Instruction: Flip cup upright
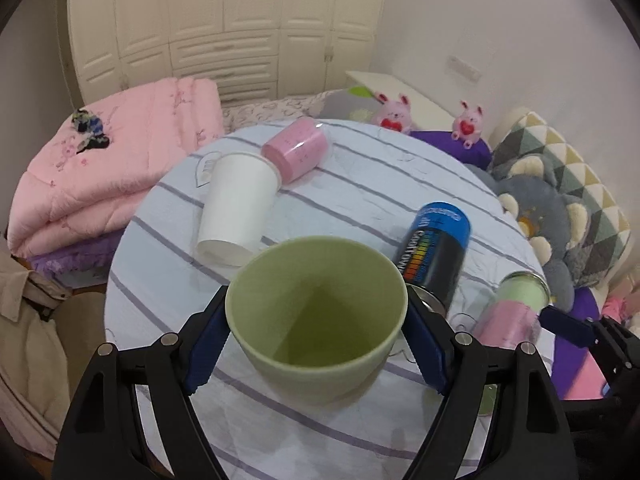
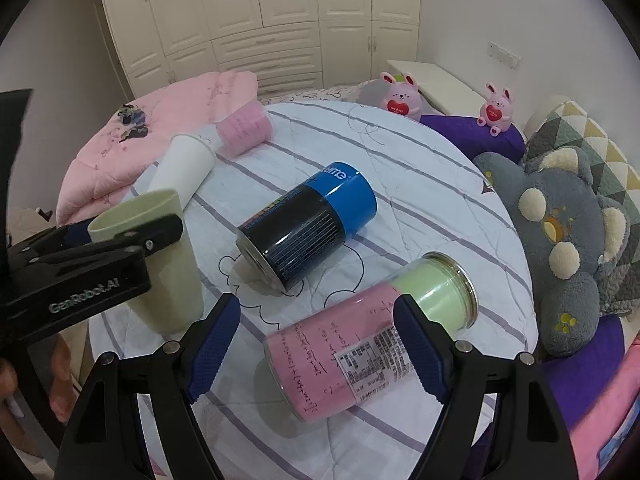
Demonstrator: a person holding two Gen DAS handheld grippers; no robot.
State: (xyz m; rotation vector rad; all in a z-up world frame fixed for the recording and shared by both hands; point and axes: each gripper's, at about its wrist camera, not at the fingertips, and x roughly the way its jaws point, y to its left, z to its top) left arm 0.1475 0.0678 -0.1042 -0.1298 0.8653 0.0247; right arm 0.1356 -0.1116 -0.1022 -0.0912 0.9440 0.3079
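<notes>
A pale green cup (image 1: pixel 316 320) stands upright on the round striped table (image 1: pixel 360 184), mouth up. My left gripper (image 1: pixel 316 340) is closed on its sides, blue pads touching the cup. In the right wrist view the same green cup (image 2: pixel 168 264) stands at the left with the left gripper (image 2: pixel 132 232) around its rim. My right gripper (image 2: pixel 316 348) is open and holds nothing, above a pink and green jar (image 2: pixel 372 340) that lies on its side.
A white paper cup (image 1: pixel 236 208), a pink tub (image 1: pixel 296 148) and a black and blue can (image 1: pixel 436 248) lie on their sides on the table. A pink quilt (image 1: pixel 112 168) lies left, plush toys (image 2: pixel 560 240) and cushions right.
</notes>
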